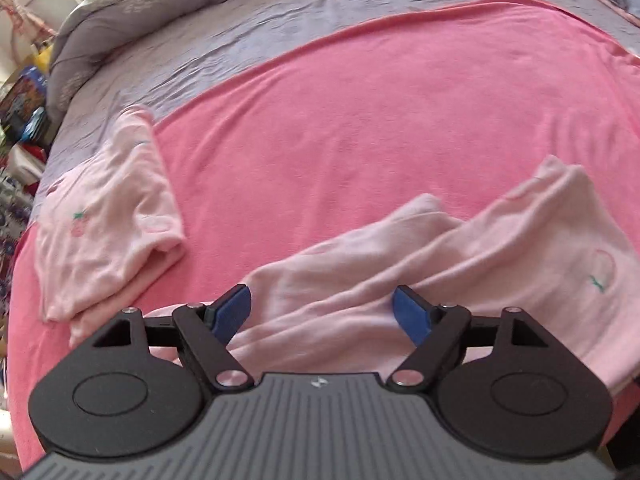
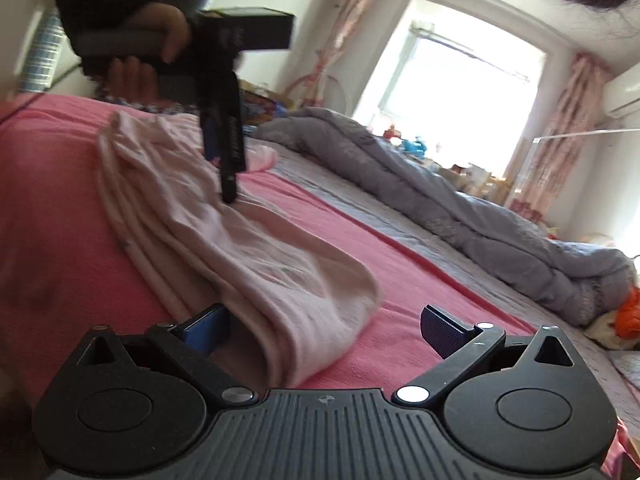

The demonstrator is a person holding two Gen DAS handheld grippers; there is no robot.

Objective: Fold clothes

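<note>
While my left gripper [image 1: 322, 314] hovers wide open above the pale pink garment [image 1: 460, 256] on the pink sheet [image 1: 360, 120], right gripper [image 2: 326, 330] also wide, nothing clamped, folded piece [image 1: 104, 216] lying apart.

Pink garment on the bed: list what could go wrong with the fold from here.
1. The pale pink garment lies bunched in ridges; a fold now may trap the creases.
2. Both the left gripper and the right gripper are open above it, so a closing pinch may catch one layer only.
3. The folded piece lies close by; dragging could disturb it.
</note>
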